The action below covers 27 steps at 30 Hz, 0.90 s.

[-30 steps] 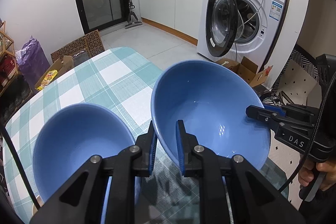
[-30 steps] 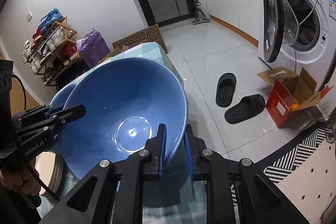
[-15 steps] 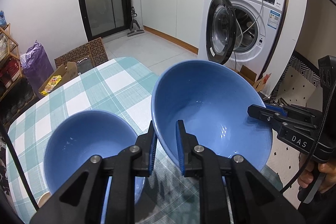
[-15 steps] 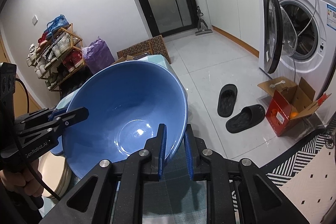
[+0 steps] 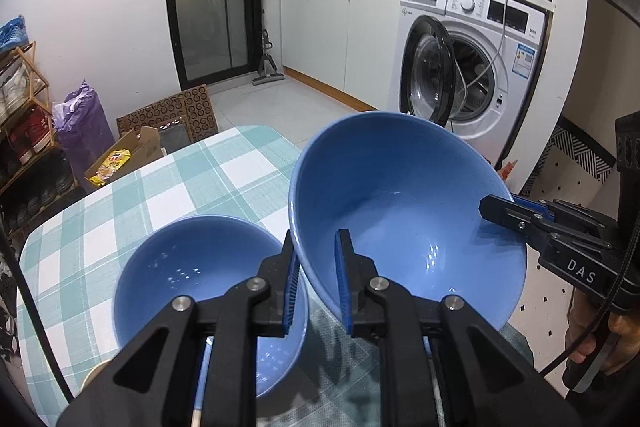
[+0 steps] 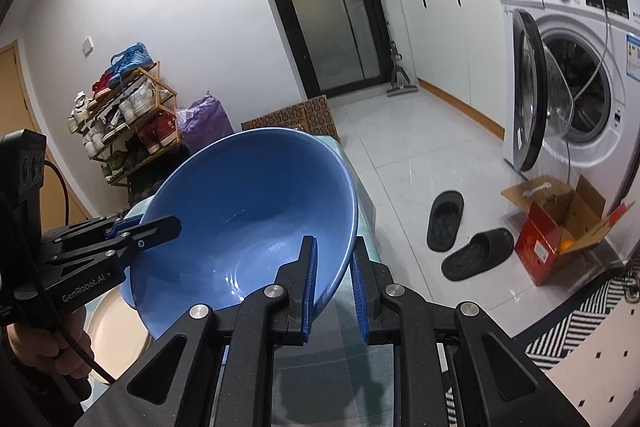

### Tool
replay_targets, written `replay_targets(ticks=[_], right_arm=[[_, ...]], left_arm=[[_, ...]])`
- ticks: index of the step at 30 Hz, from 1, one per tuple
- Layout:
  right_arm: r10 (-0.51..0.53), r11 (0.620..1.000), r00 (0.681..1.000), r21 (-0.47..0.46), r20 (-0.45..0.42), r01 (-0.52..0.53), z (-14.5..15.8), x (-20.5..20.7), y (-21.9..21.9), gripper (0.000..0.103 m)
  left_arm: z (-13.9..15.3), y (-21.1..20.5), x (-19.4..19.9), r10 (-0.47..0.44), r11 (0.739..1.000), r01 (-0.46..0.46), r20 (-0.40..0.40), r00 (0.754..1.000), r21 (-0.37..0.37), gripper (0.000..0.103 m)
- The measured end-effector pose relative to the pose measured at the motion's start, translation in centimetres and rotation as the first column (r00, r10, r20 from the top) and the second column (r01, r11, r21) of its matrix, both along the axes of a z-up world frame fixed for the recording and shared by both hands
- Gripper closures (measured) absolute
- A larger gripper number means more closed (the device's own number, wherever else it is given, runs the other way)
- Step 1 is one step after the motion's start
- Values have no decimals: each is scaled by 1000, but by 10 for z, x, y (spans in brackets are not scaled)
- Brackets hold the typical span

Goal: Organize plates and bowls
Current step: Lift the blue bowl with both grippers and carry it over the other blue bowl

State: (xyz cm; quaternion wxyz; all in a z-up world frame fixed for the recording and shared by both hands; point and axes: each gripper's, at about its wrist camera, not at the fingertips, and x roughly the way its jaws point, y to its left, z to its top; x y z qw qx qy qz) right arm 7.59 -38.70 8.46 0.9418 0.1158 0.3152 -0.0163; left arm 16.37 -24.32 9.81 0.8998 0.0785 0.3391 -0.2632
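A large blue bowl (image 5: 404, 211) is held in the air by both grippers, above the table. My left gripper (image 5: 316, 281) is shut on its near rim. My right gripper (image 6: 334, 281) is shut on the opposite rim and shows in the left wrist view (image 5: 520, 215). The bowl also shows in the right wrist view (image 6: 248, 211), with my left gripper (image 6: 132, 231) on its far side. A second blue bowl (image 5: 200, 271) sits on the checked tablecloth (image 5: 140, 195) below and left of the lifted one. A cream plate (image 6: 116, 327) lies under the left hand.
A washing machine (image 5: 472, 67) with its door open stands past the table's right edge. Slippers (image 6: 460, 231) and an open red carton (image 6: 560, 231) lie on the floor. A shoe rack (image 6: 120, 123), a purple bag (image 5: 80, 123) and cardboard boxes (image 5: 168, 123) stand beyond the far edge.
Both grippers have raised the large blue bowl higher above the table. The second bowl and tablecloth now sit lower in the left wrist view.
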Motion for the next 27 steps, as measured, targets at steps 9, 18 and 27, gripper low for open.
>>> replay_targets(ticks=[9, 18, 27], right_arm=[[30, 999, 998, -28, 58, -28, 15, -5, 27, 86], [50, 998, 996, -53, 79, -46, 22, -3, 56, 86], [100, 992, 991, -86, 90, -92, 35, 9, 86, 86]], left_arm=[[5, 23, -6, 41, 999, -41, 47, 998, -9, 88], [8, 50, -7, 81, 996, -79, 66, 995, -34, 88], [14, 82, -7, 132, 990, -127, 73, 989, -69, 88]])
